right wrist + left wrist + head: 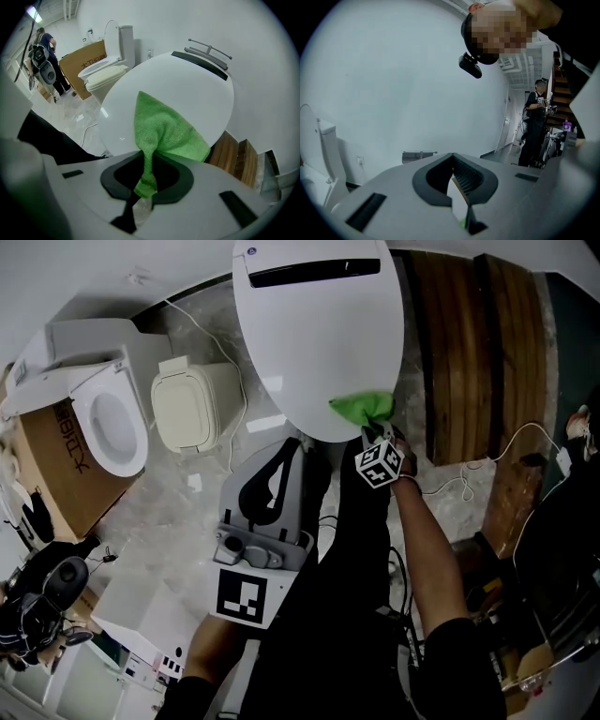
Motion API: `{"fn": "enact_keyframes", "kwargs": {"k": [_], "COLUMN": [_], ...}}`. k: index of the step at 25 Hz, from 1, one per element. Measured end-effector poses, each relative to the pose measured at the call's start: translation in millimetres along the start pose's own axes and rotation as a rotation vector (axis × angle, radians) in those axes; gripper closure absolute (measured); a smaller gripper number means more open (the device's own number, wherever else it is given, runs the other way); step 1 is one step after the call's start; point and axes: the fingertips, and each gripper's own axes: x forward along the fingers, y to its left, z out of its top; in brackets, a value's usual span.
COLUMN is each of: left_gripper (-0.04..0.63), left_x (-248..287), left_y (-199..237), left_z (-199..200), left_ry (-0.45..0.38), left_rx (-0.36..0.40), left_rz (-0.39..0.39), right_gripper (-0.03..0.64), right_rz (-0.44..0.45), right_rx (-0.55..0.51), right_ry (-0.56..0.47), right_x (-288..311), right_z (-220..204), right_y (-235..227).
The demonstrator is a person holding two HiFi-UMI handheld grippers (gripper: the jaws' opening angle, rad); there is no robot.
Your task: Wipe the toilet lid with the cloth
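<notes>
Right hand-held gripper (pixel 145 161) around 1 cloth (pixel 165 130)

Our right gripper (pixel 146 182), jaws pinching the green cloth (pixel 164 131), cloth spread against the white toilet lid (pixel 187 84) before us

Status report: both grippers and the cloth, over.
Right gripper shut on cloth, cloth at near edge of lid. Left gripper shut, empty, off the lid. Nothing else on lid.

A storeroom or test space: several toilets (pixel 108 418) and a cardboard box (pixel 56 470) on marble floor (pixel 159 512)
</notes>
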Motion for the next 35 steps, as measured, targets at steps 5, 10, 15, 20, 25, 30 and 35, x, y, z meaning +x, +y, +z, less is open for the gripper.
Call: {"fn": "enact_keyframes", "kwargs": {"k": [5,10,15,20,25,30,35], "left_gripper": [0.595,0.595,0.595,0.595,0.595,0.595,0.595], "left_x": [-8,-15,-18,-18,-20,-16,-5], "left_y": [1,3,5,6,12,24,33], "left_z": [-9,-17,-23,-22,-24,-25,-12], "left_ry": [0.007,0.025,0.031,0.034,0.044,0.038,0.004], "left_rx": [-0.009,-0.018,-0.017,-0.027,-0.017,-0.037,-0.046], "left_rz": [0.006,0.009,0.005,0.009,0.002,0.043,0.085], "right_gripper": [0.552,0.552,0.552,0.552,0.552,0.552,0.551], "right_rz": [0.012,0.014,0.073,0.244,0.292,0.328,0.258], "right_rx": [0.057,0.135,0.172,0.082,0.134,0.326,0.301], "right_ry": [0.005,0.009,0.031,0.139,0.045,-0.144,-0.342], "right_x": [0,0,2,10,-8,-54,-98], "right_z": [-7,-9,-7,-33,-19,32,90], "right_y": [25,39,60,121,144,108,26]}}
